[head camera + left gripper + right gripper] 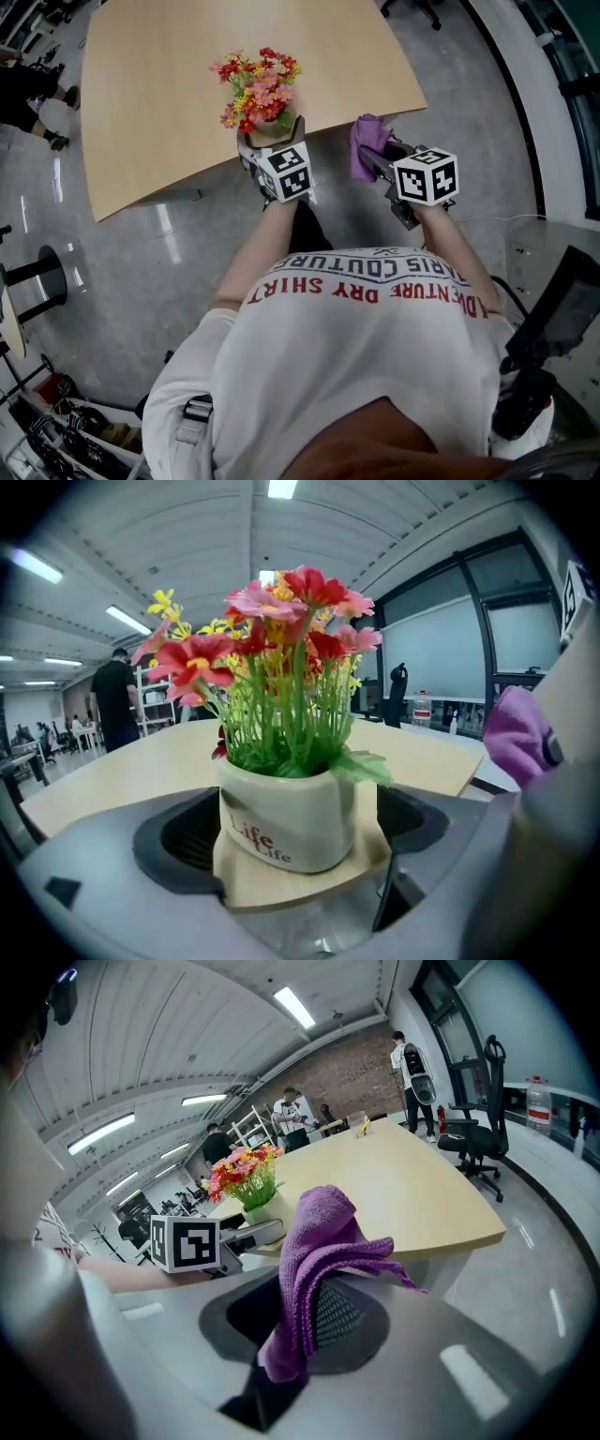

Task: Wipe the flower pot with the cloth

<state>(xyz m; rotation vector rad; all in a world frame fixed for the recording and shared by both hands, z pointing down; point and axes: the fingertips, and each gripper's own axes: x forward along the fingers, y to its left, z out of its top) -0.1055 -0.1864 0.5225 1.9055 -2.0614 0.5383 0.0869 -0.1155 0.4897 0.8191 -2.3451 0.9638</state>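
A white flower pot [272, 128] with red, pink and yellow flowers [258, 84] stands at the near edge of the wooden table [187, 94]. My left gripper [273, 137] has its jaws wide on either side of the pot [286, 822], and table shows between the pot and the right pad. To its right, off the table edge, my right gripper [373, 157] is shut on a purple cloth [366, 141]. The cloth [319, 1260] hangs bunched between that gripper's jaws. In the right gripper view the pot [258, 1211] is to the left, beyond the left gripper's marker cube.
The table edge curves away to the right over grey shiny floor. An office chair [473, 1129] stands past the table's far right end. Black equipment [553, 328] is at my right side and a black stand base [42, 272] at my left. People stand in the background.
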